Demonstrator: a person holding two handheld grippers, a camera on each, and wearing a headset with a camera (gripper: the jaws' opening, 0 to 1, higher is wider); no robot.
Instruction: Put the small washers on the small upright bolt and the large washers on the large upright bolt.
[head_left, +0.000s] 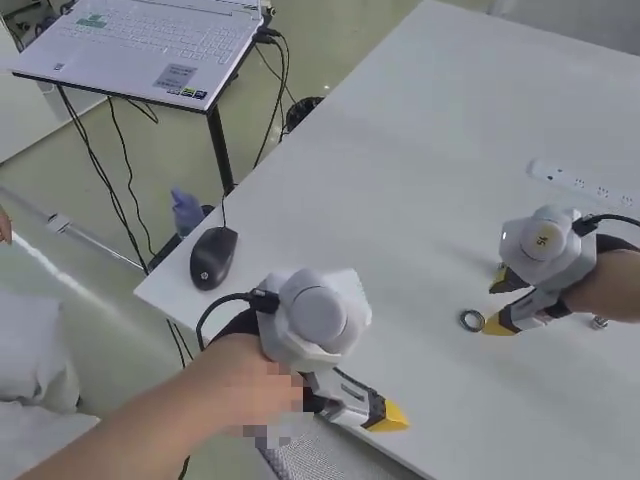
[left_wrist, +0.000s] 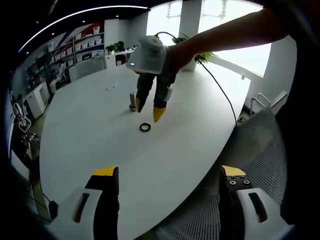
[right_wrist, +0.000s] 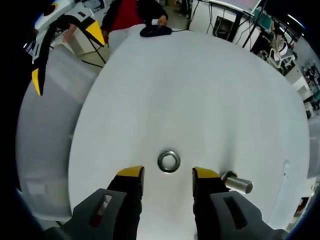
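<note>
Bolt half out of sight
In the head view the bolt (head_left: 600, 322) peeks from under the right hand (head_left: 607, 290), and the laptop (head_left: 140, 45) runs off the top edge.

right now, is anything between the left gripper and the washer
No: the left gripper view shows bare white table from the left gripper to the washer, with the right gripper just beyond it.

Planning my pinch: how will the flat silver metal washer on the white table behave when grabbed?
Lying flush, the thin silver metal washer probably resists getting jaws under it. It looks rigid, and may slide on the smooth white table if nudged.
</note>
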